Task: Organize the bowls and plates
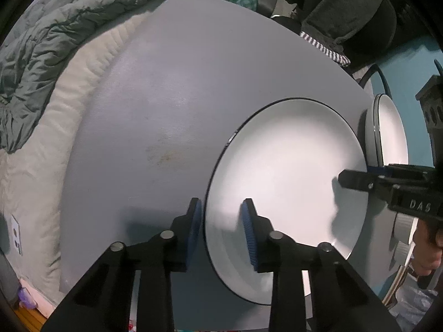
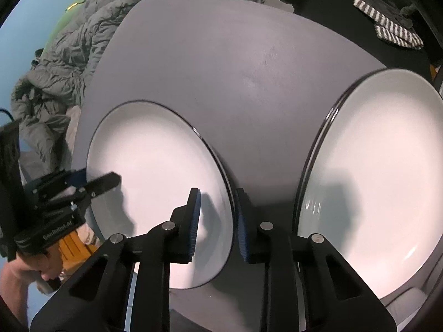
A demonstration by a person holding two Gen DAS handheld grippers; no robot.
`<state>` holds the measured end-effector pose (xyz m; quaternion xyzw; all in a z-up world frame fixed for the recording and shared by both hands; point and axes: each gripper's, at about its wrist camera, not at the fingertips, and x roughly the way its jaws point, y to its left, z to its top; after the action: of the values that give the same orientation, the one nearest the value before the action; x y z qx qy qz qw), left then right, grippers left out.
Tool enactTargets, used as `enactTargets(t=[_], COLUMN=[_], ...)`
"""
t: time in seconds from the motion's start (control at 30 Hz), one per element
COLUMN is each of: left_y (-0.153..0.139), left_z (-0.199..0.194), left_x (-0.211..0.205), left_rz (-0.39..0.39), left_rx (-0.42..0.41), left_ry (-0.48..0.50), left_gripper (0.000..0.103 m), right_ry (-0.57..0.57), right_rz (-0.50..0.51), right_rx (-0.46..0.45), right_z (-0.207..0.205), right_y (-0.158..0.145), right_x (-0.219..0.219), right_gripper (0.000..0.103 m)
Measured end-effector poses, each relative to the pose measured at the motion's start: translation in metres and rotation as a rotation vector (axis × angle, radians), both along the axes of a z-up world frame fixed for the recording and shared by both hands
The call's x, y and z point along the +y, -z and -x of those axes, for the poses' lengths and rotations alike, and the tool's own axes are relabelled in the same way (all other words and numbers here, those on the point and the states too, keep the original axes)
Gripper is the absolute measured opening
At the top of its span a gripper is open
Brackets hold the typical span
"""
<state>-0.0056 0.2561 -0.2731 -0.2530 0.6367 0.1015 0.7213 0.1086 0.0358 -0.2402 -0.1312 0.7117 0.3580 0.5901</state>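
A white plate with a thin dark rim [image 1: 290, 171] [image 2: 155, 160] lies flat on the grey table [image 1: 166, 96] [image 2: 221, 69]. My left gripper [image 1: 221, 204] points down over its left rim, one blue pad outside the rim and one over the white face, with a gap showing on both sides. My right gripper [image 2: 217, 193] straddles the opposite rim the same way, and one of its fingers [image 1: 354, 179] also shows in the left wrist view. Neither pair of pads visibly presses on the plate. A second plate [image 2: 373, 179] [image 1: 393, 132], showing a double rim, sits to the right.
A rumpled grey-green quilt [image 1: 55, 27] [image 2: 55, 83] lies beyond the table's left side. A striped cloth [image 1: 324, 47] [image 2: 396, 30] and dark clothing [image 1: 346, 8] sit at the far right corner. The table's far half is bare grey surface.
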Motion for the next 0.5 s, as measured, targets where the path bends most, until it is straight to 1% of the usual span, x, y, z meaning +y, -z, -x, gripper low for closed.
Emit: enactTargets(t=[0.13, 0.27, 0.3, 0.5], left_y=[0.0, 0.0, 0.0, 0.0], left_z=[0.0, 0.002, 0.002, 0.002], left_x=[0.0, 0.002, 0.004, 0.003], left_rz=[0.01, 0.027, 0.036, 0.032], left_rx=[-0.002, -0.009, -0.01, -0.01], left_ry=[0.007, 0.006, 0.002, 0.0], left_gripper=[0.025, 0.022, 0.022, 0.022], right_ry=[0.017, 0.041, 0.044, 0.037], right_rz=[0.005, 0.016, 0.019, 0.016], right_rx=[0.012, 0.023, 0.02, 0.008], right_z=[0.005, 0.006, 0.006, 0.006], right_y=[0.001, 0.005, 0.005, 0.004], right_x=[-0.005, -0.013, -0.014, -0.015], right_gripper=[0.025, 0.015, 0.014, 0.014])
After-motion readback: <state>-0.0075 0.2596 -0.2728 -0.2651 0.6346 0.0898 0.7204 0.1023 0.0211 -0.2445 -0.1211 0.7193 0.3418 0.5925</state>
